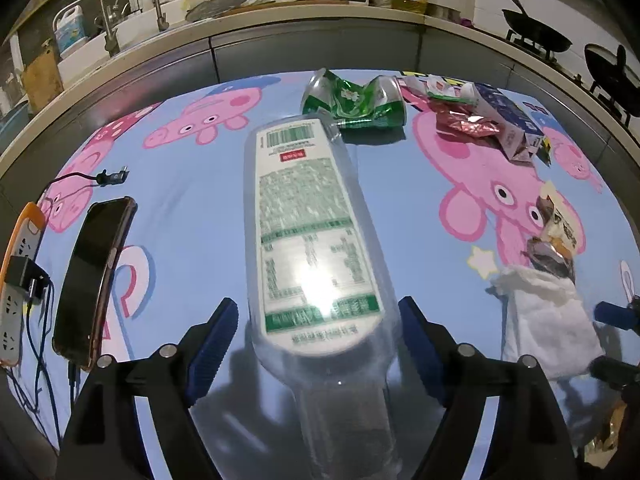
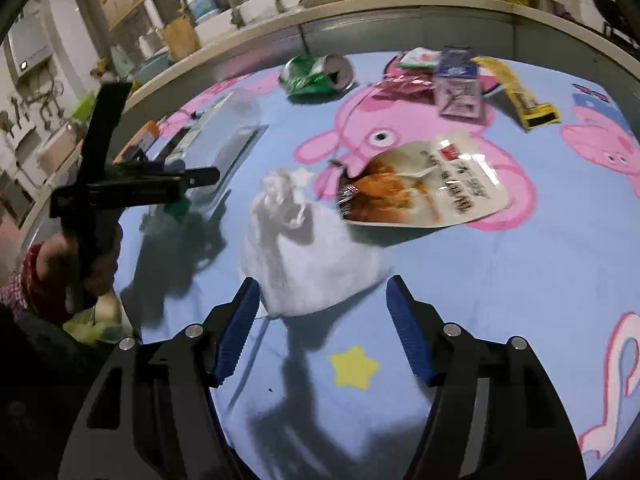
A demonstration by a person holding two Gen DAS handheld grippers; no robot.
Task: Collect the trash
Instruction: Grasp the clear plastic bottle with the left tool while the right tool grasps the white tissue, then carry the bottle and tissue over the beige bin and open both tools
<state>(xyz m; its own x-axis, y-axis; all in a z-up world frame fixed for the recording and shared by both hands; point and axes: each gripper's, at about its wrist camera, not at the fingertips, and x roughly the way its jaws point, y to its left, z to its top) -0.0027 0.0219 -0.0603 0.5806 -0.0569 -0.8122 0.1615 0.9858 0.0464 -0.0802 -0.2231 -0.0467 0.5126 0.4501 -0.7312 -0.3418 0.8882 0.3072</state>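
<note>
A clear plastic bottle with a white and green label lies between the fingers of my left gripper, neck toward the camera. The jaws stand open around it, not pressing it. The bottle also shows in the right wrist view. My right gripper is open, its fingers either side of a crumpled white tissue, which also shows in the left wrist view. A crushed green can, a torn snack pouch, a blue carton and foil wrappers lie on the cartoon tablecloth.
A phone and an orange power strip with cables lie at the table's left. A yellow wrapper lies at the far right. Behind the table runs a kitchen counter with a sink, bottles and pans.
</note>
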